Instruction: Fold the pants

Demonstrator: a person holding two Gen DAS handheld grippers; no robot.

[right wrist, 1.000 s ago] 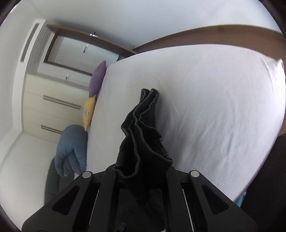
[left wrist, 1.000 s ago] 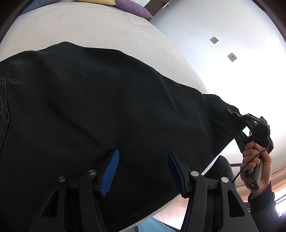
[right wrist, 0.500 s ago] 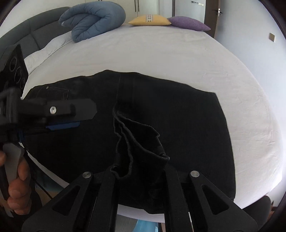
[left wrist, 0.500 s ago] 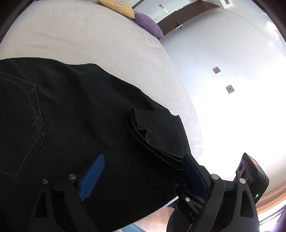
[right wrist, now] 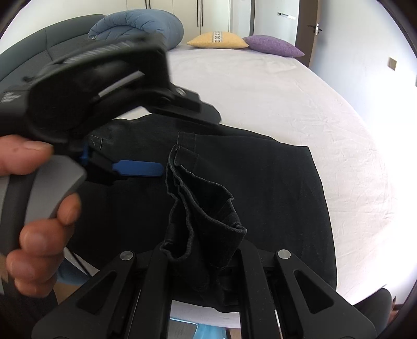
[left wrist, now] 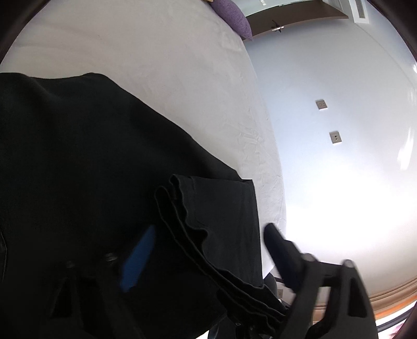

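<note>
On the white-sheeted bed (right wrist: 273,86), taken as the landmark throughout, the black denim pants (right wrist: 260,182) lie spread flat near its front edge, with the bunched leg hems (right wrist: 198,208) brought over on top of them. Farthest left in the right wrist view, a person's hand (right wrist: 34,221) grips the grey handle of the left gripper (left wrist: 206,250), which hovers above the pants near the bed's front edge; its jaws have just been closing yet stand apart, one blue-padded finger (left wrist: 138,258) and one black finger either side of the folded hem stack without pressing on it, so it holds nothing. Right of it, nearer the middle of the bed's front edge, the right gripper (right wrist: 203,250) is clenched on the gathered hems, the cloth rising crumpled from between its black fingers. Behind, along the bed's far side, sit a rolled blue duvet (right wrist: 138,24), a yellow cushion (right wrist: 216,40) and a purple cushion (right wrist: 273,47). The step in hand looks like laying the hems down to finish a lengthwise fold. To do it well, I would have the left gripper pinch the free corner of the stack so both corners are controlled, then draw the layers taut and lower them squarely onto the pants beneath, edges lined up, before letting go, since a one-sided release would likely leave the layers skewed.
</note>
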